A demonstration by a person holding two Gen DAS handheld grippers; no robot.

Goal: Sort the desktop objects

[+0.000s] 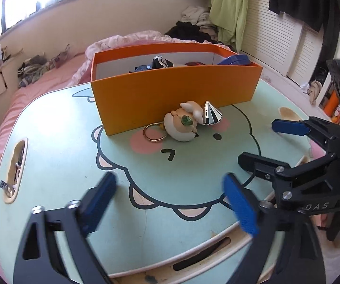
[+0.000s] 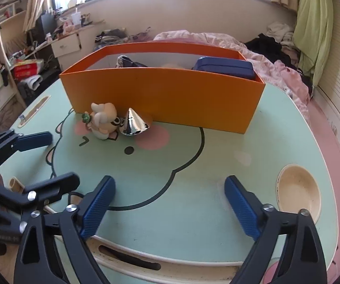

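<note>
Ribbed blue gripper pads (image 2: pixel 98 203) gape; glossy cone (image 2: pixel 133 124) touches smooth figurine (image 2: pixel 103 122).

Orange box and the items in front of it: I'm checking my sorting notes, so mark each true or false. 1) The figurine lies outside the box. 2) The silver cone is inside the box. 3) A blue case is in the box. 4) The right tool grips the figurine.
1) True: the figurine lies on the table against the orange box.
2) False: the silver cone sits on the table beside the figurine.
3) True: the blue case rests inside.
4) False: the right tool is open and empty.
</note>
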